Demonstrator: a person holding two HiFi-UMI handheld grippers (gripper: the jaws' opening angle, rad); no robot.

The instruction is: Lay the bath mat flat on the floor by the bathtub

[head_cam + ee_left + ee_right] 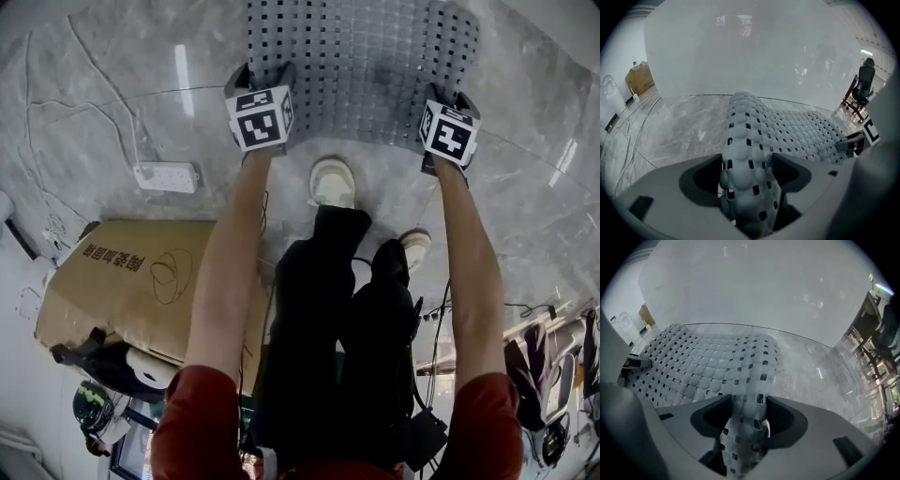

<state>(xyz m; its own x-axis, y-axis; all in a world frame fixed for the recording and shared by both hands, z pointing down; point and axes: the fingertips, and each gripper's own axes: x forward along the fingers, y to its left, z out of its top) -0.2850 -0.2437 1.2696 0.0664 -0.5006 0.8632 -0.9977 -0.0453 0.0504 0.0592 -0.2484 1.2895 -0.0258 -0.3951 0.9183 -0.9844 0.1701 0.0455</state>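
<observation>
The grey bath mat (361, 66), knobbly with small square holes, lies spread on the marble floor in front of me. Its two near corners rise into my grippers. My left gripper (262, 75) stands at the near left corner. In the left gripper view that corner (745, 140) bulges up between the wide-set jaws of the gripper (747, 173), loose. My right gripper (448, 97) is at the near right corner. There the mat (703, 362) runs as a folded strip through the parted jaws of the gripper (749, 416). The white bathtub wall (754, 51) stands just beyond the mat.
A white power strip (167, 175) with its cable lies on the floor to the left. A flattened cardboard box (131, 272) sits nearer, on the left. The person's shoes (333, 181) stand just behind the mat. Chairs (865, 79) and clutter are at the far right.
</observation>
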